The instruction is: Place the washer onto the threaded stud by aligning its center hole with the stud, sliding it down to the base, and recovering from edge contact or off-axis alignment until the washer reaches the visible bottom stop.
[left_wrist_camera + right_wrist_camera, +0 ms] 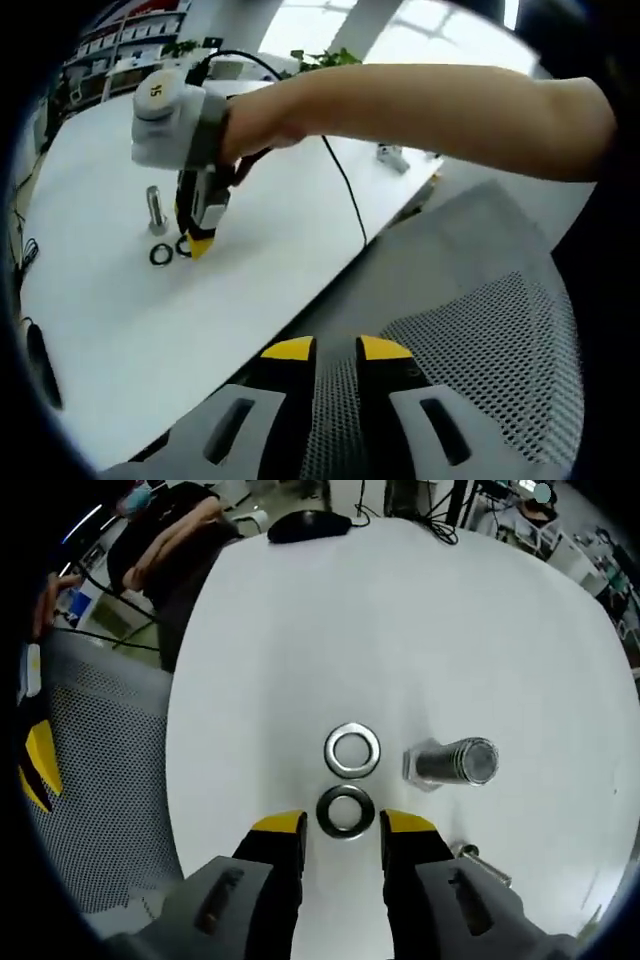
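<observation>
Jaws apart on both grippers; two washers, one threaded stud.

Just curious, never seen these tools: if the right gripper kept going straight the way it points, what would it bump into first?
Probably the dark washer lying flat between the right gripper tips, then the white table.

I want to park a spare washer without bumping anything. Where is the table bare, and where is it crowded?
Bare: the wide white table between the light washer and the dark mouse at the far edge, and the strip left of both washers. Crowded: around the right hand-held gripper, whose open jaws flank the dark washer, with the stud and a small bolt nearby.
</observation>
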`<state>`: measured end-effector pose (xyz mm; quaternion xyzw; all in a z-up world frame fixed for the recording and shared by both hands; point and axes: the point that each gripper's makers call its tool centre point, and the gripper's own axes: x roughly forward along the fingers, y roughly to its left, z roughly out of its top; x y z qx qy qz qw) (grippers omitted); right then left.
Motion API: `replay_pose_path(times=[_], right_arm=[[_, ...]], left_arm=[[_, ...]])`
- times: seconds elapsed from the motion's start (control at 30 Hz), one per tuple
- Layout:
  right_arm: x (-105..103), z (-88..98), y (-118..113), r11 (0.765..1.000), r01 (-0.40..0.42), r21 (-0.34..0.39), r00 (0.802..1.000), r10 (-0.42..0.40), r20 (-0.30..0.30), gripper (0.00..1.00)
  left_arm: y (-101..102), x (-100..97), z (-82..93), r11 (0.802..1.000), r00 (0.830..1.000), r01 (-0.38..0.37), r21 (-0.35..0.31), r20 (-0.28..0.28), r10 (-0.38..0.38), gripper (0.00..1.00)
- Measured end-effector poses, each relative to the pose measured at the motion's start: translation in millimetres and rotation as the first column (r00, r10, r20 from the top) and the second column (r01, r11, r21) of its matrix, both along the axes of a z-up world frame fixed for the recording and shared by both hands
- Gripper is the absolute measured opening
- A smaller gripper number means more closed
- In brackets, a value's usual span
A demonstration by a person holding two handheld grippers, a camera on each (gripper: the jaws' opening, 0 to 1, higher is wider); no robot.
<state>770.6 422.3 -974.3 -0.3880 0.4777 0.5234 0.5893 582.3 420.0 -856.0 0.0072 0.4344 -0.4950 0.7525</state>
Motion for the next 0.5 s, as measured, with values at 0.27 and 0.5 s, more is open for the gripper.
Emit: replay_pose_path(times=[0.27, 0.5], right_arm=[[3, -0.4, -1, 0.999, -0.042, -0.031, 0.998, 0.044, 0.046, 0.24], [1, 9.8, -6, 1.0, -0.019, 0.002, 0.999, 0.019, 0.026, 0.23]], left_arm=[[-5, 1.7, 5.7, 0.999, 1.0, 0.012, -0.035, 0.019, -0.012, 0.13], [-7, 4.0, 8.0, 0.999, 0.999, 0.02, -0.041, 0.039, -0.019, 0.12]])
